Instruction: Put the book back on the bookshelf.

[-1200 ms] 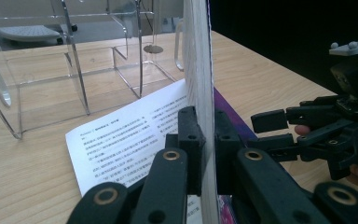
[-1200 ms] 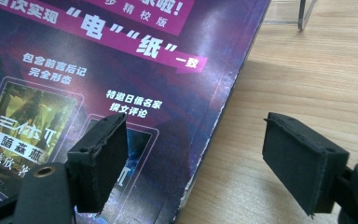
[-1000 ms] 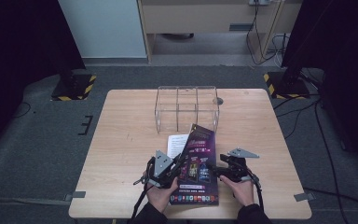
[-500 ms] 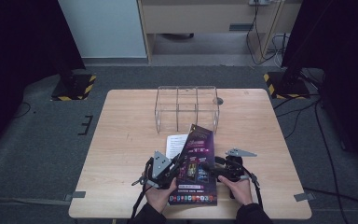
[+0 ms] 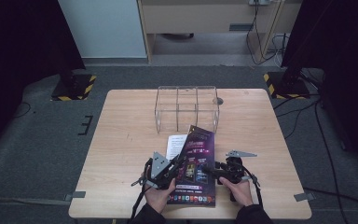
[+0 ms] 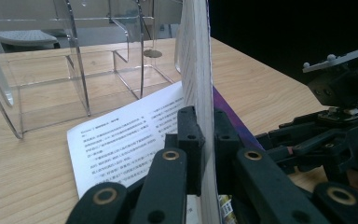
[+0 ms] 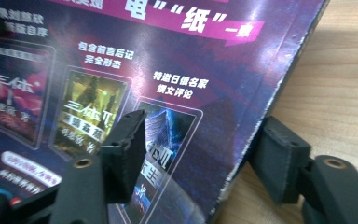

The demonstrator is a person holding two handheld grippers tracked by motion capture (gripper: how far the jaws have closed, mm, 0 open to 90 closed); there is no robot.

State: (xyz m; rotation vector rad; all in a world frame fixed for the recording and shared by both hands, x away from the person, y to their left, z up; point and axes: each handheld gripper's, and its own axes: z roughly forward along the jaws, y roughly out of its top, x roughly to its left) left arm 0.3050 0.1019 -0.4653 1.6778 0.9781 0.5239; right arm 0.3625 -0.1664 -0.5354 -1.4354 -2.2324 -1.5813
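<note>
Tabletop [image 5: 121, 140]: light wood; all items carried on it.
Acrylic organizer [image 5: 186, 107]: clear, w/ compartments, at far centre.
Book [image 5: 196, 163]: purple cover, near edge, betw. both grippers; its left part lifted off the tabletop.
Printed sheet [image 5: 175, 145]: flat, partly under book.
Left hand-held gripper [image 6: 205, 135]: pressed together, pinching book's pages.
Right hand-held gripper [image 7: 196, 154]: jaws just been closing, straddling book's right edge; pads not seen pressing.
</note>
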